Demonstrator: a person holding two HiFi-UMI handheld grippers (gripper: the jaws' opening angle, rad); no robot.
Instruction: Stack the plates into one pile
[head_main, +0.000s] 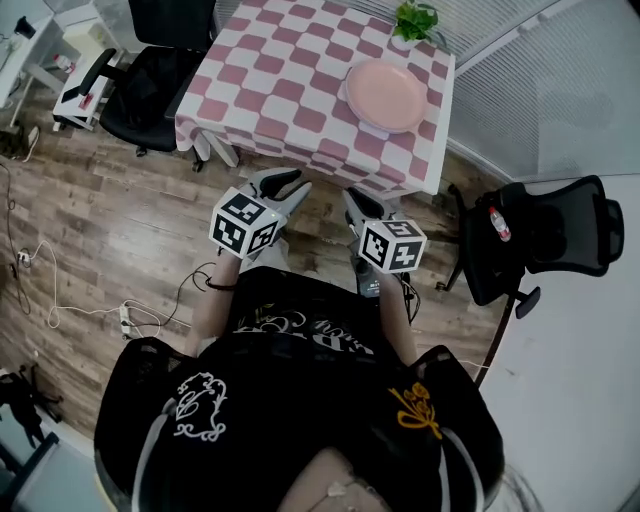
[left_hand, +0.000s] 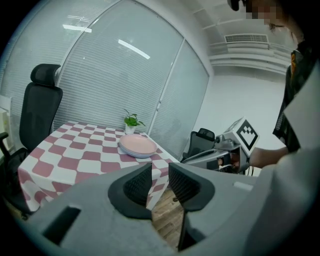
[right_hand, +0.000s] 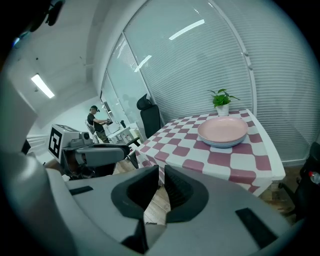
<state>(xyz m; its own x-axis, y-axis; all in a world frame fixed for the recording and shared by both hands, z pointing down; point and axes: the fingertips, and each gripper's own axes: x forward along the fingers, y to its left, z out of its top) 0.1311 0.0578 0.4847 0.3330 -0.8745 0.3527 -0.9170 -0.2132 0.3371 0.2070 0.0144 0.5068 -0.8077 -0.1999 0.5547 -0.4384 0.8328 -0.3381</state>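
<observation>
We hold both tools off the near edge of the worktop (head_main: 268, 88), which wears a pink-and-white checked cloth, and neither one touches it. The plates (head_main: 386, 94) already sit as one pile on the cloth towards its far right corner, pink on top, with a paler, bluish rim showing beneath in the right gripper view. A small green plant in a white pot (head_main: 413, 22) stands just behind the pile, near the far edge. Our left gripper (head_main: 283, 184) hangs over the wooden floor (head_main: 110, 215) and points at the worktop. Its fingers (left_hand: 137, 186) stand a little apart, with a clear gap and only floor and cloth seen through it, so it carries nothing. Our right gripper (head_main: 362, 204) is beside it, at about the same level. Its fingers (right_hand: 179, 190) are drawn almost together, leaving only a thin slit, and nothing sits between them. Each tool shows up at the side of the other's view, level with the worktop's edge. A black office chair (head_main: 150, 78) stands at the left side of the worktop, and another black chair (head_main: 545, 235) is off to our right. White cables (head_main: 60, 305) trail across the floor on the left.
</observation>
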